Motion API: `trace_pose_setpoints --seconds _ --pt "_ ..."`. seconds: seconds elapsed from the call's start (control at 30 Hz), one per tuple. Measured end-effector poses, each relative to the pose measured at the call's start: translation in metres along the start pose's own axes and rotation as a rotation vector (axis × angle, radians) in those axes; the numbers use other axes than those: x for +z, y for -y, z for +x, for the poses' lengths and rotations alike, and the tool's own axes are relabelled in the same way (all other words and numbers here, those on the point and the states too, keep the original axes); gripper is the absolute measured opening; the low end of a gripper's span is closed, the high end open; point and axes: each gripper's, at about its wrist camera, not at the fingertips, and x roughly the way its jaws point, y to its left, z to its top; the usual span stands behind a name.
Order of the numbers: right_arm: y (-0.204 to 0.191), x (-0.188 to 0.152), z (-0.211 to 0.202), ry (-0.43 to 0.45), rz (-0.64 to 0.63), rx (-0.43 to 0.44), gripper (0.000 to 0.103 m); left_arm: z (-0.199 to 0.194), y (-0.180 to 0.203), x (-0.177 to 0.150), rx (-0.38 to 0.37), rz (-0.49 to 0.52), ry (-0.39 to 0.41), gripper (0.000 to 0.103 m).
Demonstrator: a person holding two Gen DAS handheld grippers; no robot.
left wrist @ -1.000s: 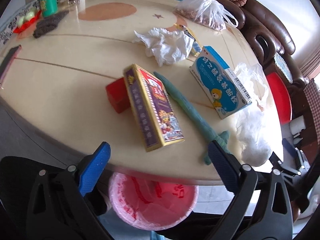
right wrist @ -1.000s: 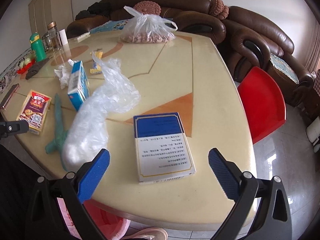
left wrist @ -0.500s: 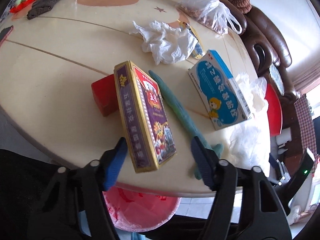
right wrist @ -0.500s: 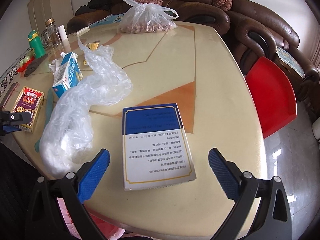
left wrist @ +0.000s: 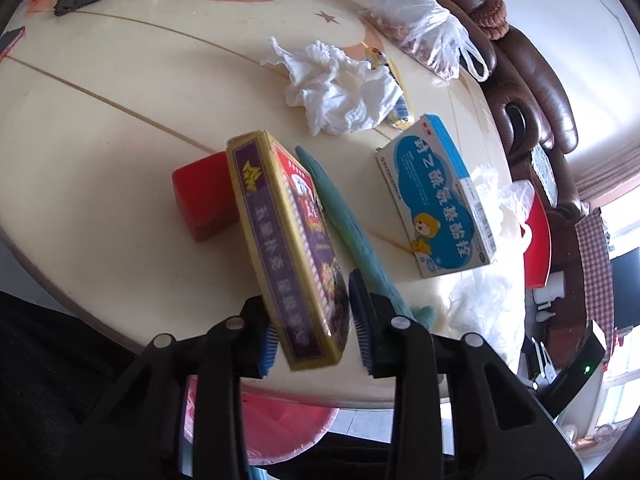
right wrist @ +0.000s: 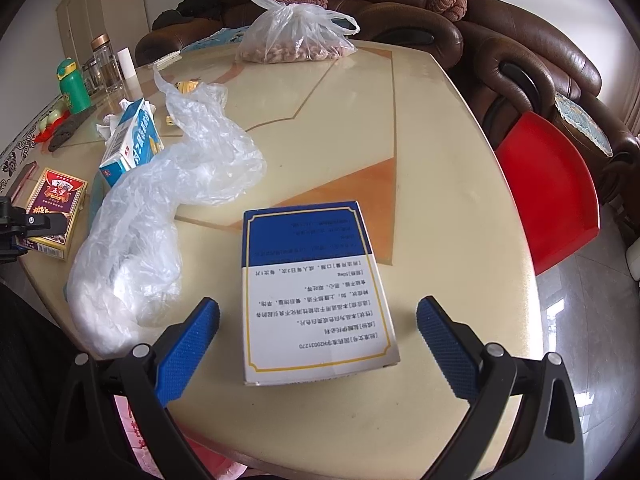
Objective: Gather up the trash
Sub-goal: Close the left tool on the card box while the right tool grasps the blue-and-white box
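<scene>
Now the left claw (left wrist: 312,336) clenches the purple card box (left wrist: 294,248), low centre of the left view, at the tabletop (left wrist: 100,120) edge. Next, presumably, into the pink bin (left wrist: 280,428) below. Right claw (right wrist: 318,344) hangs released around the blue-white box (right wrist: 312,288).

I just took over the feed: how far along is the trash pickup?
Early. Nothing visibly binned yet. In hand: the left gripper has closed around the playing-card box. The right gripper sits open astride the blue-and-white box. Left on the table: crumpled tissue, medicine box, plastic bag.
</scene>
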Motion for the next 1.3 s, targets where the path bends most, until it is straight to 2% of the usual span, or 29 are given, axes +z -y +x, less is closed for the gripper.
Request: trace_pose_setpoints --seconds 0.17,0.23,0.33,0.57,1.0,1.3 --pt "-0.002 -0.001 -0.001 0.012 -0.003 -0.003 0.093 0.003 0.004 0.005 0.023 0.02 0.004 0.03" --pt "-0.003 0.0 -0.003 0.016 -0.006 -0.005 0.086 0.003 0.006 0.006 0.032 0.03 0.003 0.029" --pt "-0.007 0.003 -0.005 0.019 -0.01 -0.005 0.063 0.003 0.009 0.006 0.05 0.055 0.004 0.028" --pt "-0.009 0.006 -0.006 -0.004 0.006 -0.014 0.062 0.002 0.014 0.011 0.085 0.115 0.001 0.027" --pt "-0.01 0.012 -0.027 0.054 0.035 -0.103 0.062 -0.012 0.017 0.01 0.107 0.197 0.034 0.026" --pt "-0.011 0.014 -0.048 0.087 0.058 -0.126 0.062 -0.03 0.016 0.004 0.116 0.238 0.068 0.025"
